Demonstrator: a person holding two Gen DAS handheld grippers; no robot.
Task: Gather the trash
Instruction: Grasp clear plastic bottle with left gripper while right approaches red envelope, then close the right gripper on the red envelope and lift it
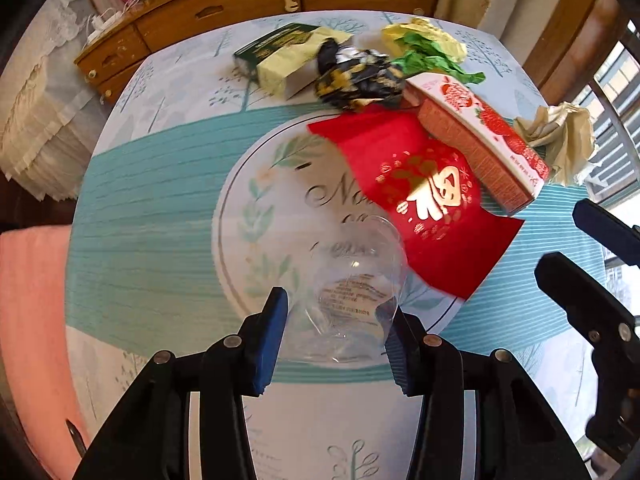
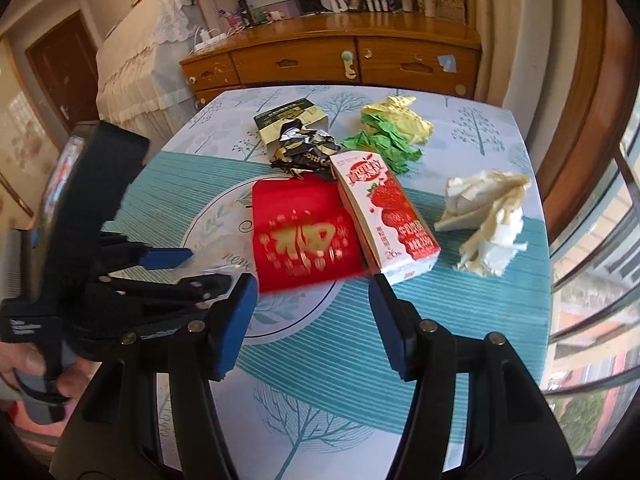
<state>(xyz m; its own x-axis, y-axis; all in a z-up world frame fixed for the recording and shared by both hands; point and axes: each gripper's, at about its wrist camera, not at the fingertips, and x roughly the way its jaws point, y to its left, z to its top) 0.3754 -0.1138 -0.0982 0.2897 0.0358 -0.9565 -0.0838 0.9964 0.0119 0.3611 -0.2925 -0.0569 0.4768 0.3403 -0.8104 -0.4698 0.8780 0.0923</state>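
A clear plastic wrapper [image 1: 354,292] lies on the table between the pads of my left gripper [image 1: 338,344], which stands wide; I cannot tell if the pads touch it. Beyond it lie a red envelope [image 1: 420,200], a strawberry milk carton [image 1: 484,140], a black-and-gold foil wrapper [image 1: 360,76], a dark green box [image 1: 280,46], green and yellow crumpled paper [image 1: 428,46] and a crumpled white tissue [image 1: 560,140]. My right gripper [image 2: 312,320] is open and empty, just in front of the red envelope [image 2: 304,232] and carton [image 2: 388,216]. The left gripper shows in the right wrist view [image 2: 192,268].
The round table [image 2: 400,360] has a teal patterned cloth. A wooden sideboard [image 2: 332,60] stands behind it. A window [image 2: 600,280] is on the right. A pink chair [image 1: 32,320] is at the left.
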